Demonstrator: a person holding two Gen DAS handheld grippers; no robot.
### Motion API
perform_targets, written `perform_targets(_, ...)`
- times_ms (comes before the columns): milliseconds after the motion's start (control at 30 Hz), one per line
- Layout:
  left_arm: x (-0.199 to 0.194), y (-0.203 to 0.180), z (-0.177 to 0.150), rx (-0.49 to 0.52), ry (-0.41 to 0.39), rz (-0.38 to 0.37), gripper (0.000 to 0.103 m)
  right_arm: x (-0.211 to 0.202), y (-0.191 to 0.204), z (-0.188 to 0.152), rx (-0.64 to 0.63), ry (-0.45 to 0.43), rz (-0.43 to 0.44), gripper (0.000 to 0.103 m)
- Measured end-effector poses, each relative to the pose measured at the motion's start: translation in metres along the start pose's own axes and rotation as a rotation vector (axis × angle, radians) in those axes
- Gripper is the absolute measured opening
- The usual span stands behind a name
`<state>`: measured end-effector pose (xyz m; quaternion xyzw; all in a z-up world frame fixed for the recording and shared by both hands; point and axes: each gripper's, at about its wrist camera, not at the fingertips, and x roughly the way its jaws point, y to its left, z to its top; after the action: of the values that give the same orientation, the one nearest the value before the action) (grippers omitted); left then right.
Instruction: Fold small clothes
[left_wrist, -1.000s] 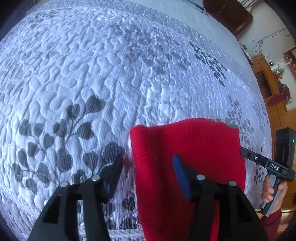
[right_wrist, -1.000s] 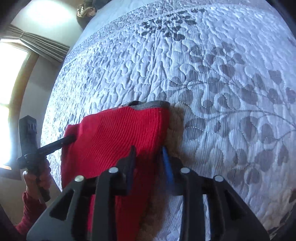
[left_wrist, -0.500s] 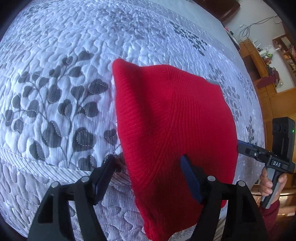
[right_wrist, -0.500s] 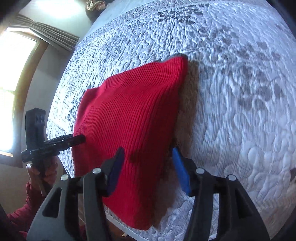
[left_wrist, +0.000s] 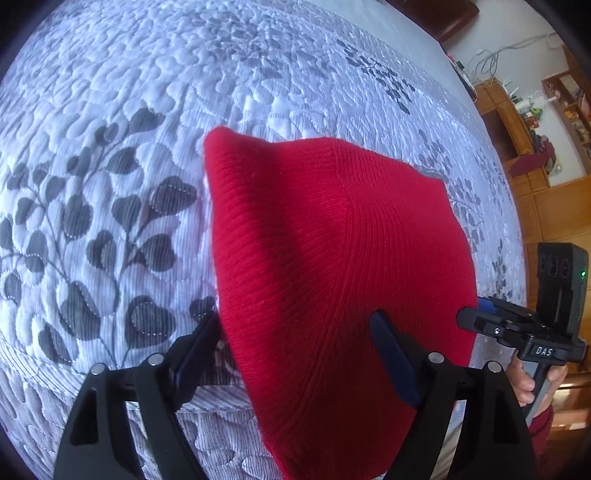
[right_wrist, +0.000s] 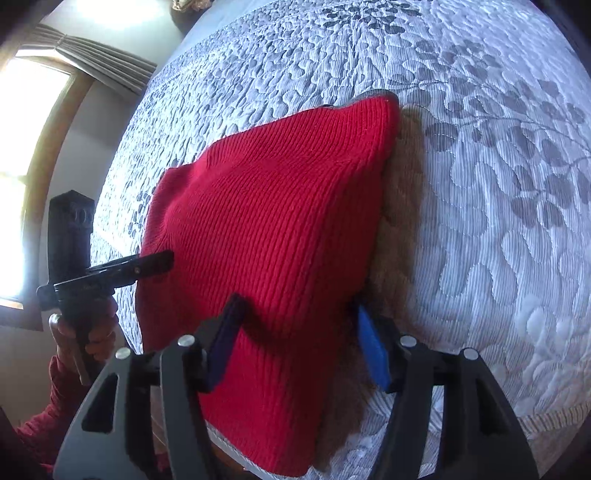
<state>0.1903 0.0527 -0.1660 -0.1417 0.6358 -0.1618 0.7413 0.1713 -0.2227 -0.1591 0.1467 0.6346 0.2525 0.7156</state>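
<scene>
A red knitted garment (left_wrist: 332, 258) lies folded flat on the quilted bed, reaching over the bed's near edge. It also shows in the right wrist view (right_wrist: 273, 229). My left gripper (left_wrist: 291, 343) is open, its jaws spread over the garment's near left part, holding nothing. My right gripper (right_wrist: 299, 339) is open over the garment's near right part, one jaw above the cloth and the blue pad beside its right edge. A grey lining edge peeks out at the garment's far corner (right_wrist: 369, 96). Each gripper shows at the side of the other's view.
The white quilt with grey leaf print (left_wrist: 110, 184) covers the bed on all sides of the garment. Wooden shelves and cabinets (left_wrist: 535, 155) stand to the right. A bright window with curtains (right_wrist: 33, 147) is at the left.
Both grippers have pulled back toward the bed's near edge and risen; more of the garment shows. The right gripper's jaws have opened wider. The garment lies still.
</scene>
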Motion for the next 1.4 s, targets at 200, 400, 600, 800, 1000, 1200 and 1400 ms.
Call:
perform_targets(200,-0.003,-0.010,-0.005,0.036,-0.048,0.056,0.084,0.002,-0.005,0.001,0.011,-0.004,0.006,0.061)
perform_targets(400,-0.008,-0.017,-0.012,0.094,-0.092,0.090,0.084,0.006,-0.002,0.002,-0.008,-0.009,-0.022,0.054)
perform_targets(600,-0.009,-0.016,-0.016,0.102,-0.109,0.073,0.084,0.009,-0.004,-0.001,-0.012,0.006,-0.051,0.049)
perform_targets(800,-0.013,-0.020,-0.025,0.121,-0.129,0.089,0.084,0.011,-0.007,-0.001,0.000,0.002,-0.037,0.050)
perform_targets(1000,-0.018,-0.021,-0.028,0.135,-0.139,0.104,0.084,0.003,-0.005,-0.004,-0.005,-0.032,-0.037,0.055)
perform_targets(1200,-0.012,-0.005,-0.020,0.066,-0.078,0.008,0.084,0.001,-0.005,-0.003,-0.008,-0.036,-0.037,0.055)
perform_targets(1400,-0.009,0.019,-0.009,0.005,-0.018,-0.121,0.084,-0.001,-0.010,-0.005,0.002,-0.038,-0.020,0.058)
